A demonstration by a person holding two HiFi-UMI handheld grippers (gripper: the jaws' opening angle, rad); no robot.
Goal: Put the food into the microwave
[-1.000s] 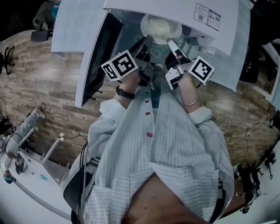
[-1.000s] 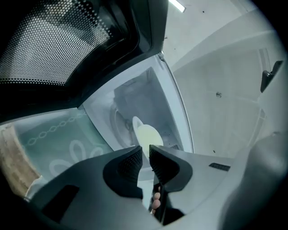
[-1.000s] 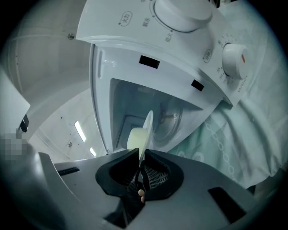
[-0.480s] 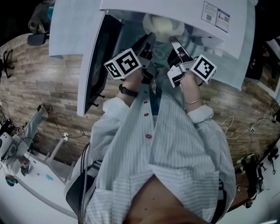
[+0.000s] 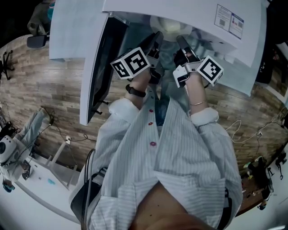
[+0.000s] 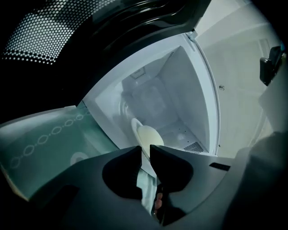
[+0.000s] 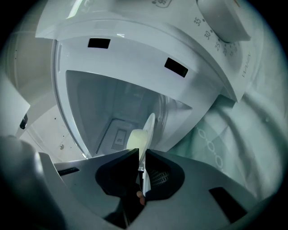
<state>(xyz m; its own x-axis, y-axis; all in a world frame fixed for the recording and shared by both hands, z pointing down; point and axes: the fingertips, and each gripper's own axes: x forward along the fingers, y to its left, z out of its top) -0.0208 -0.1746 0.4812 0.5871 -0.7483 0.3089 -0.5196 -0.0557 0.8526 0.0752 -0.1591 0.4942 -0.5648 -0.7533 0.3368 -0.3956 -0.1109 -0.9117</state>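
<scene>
A white plate [image 5: 167,26] bearing a pale bun [image 6: 150,137] is held at the mouth of the open white microwave [image 5: 180,8]. My left gripper [image 5: 155,37] has the plate's rim [image 6: 136,129] between its jaws. Those jaws are opening slightly, but the pads still touch the rim. My right gripper [image 5: 181,41] is shut on the opposite rim [image 7: 149,122], with the bun [image 7: 136,139] just past its fingertips. Both grippers [image 6: 145,151] [image 7: 142,155] point into the cavity [image 6: 155,94].
The microwave door [image 5: 96,67] stands swung open at the left. A green patterned cloth [image 7: 220,148] covers the surface under the microwave. A control dial [image 7: 222,18] sits on the front panel at the right. The floor [image 5: 40,90] is wood-look.
The plate and both grippers sit slightly farther under the microwave's top edge than a second ago. Both still hold the rim.
</scene>
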